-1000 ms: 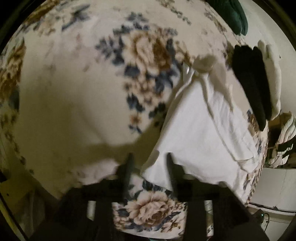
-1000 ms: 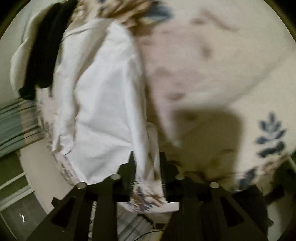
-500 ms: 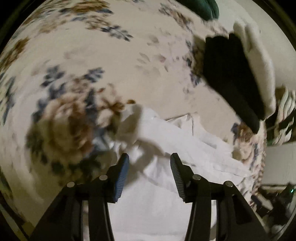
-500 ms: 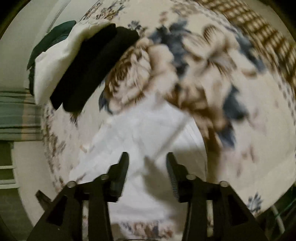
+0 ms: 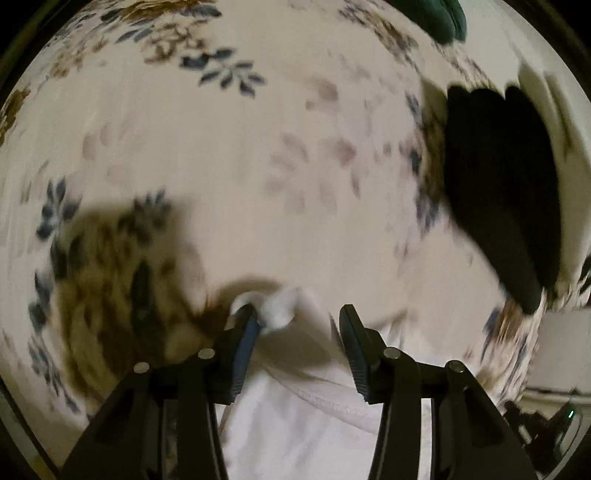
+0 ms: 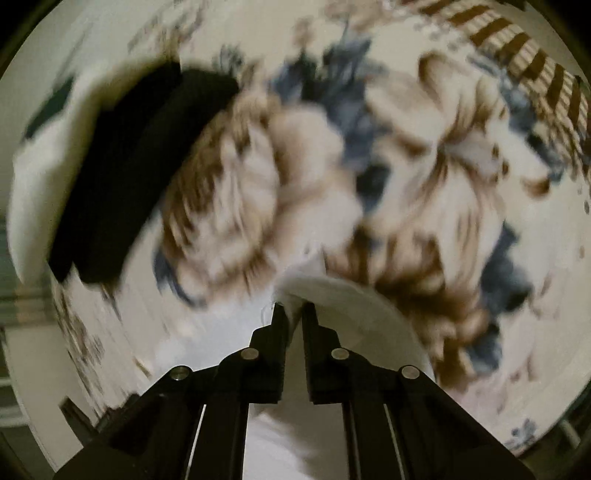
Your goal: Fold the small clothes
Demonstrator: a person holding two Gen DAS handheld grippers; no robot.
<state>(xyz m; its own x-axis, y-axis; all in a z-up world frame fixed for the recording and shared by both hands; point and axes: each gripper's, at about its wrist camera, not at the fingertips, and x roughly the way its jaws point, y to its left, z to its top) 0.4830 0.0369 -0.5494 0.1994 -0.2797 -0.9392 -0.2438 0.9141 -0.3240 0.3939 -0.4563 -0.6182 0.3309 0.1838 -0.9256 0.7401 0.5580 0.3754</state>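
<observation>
A white garment [image 5: 314,424] lies flat on a floral bedspread [image 5: 258,166]. My left gripper [image 5: 299,317] hovers over the garment's far edge with its jaws apart. A bunched bit of white cloth rests against the left fingertip [image 5: 251,321], clear of the other pad. In the right wrist view my right gripper [image 6: 293,310] is closing, its jaws nearly together on a raised fold of the white garment [image 6: 351,314] at its edge. Both views are blurred by motion.
A stack of folded clothes sits by the bed's edge: a black piece [image 5: 498,184] on a white one [image 5: 554,110], with a dark green piece [image 5: 432,14] behind. The same black piece [image 6: 129,177] and white piece [image 6: 37,192] show at the right wrist view's left. Bare bedspread [image 6: 424,166] stretches beyond.
Both grippers have travelled along the white garment to its far edge. The right jaws, apart half a second ago, have come together on a fold. The left jaws stay apart.
</observation>
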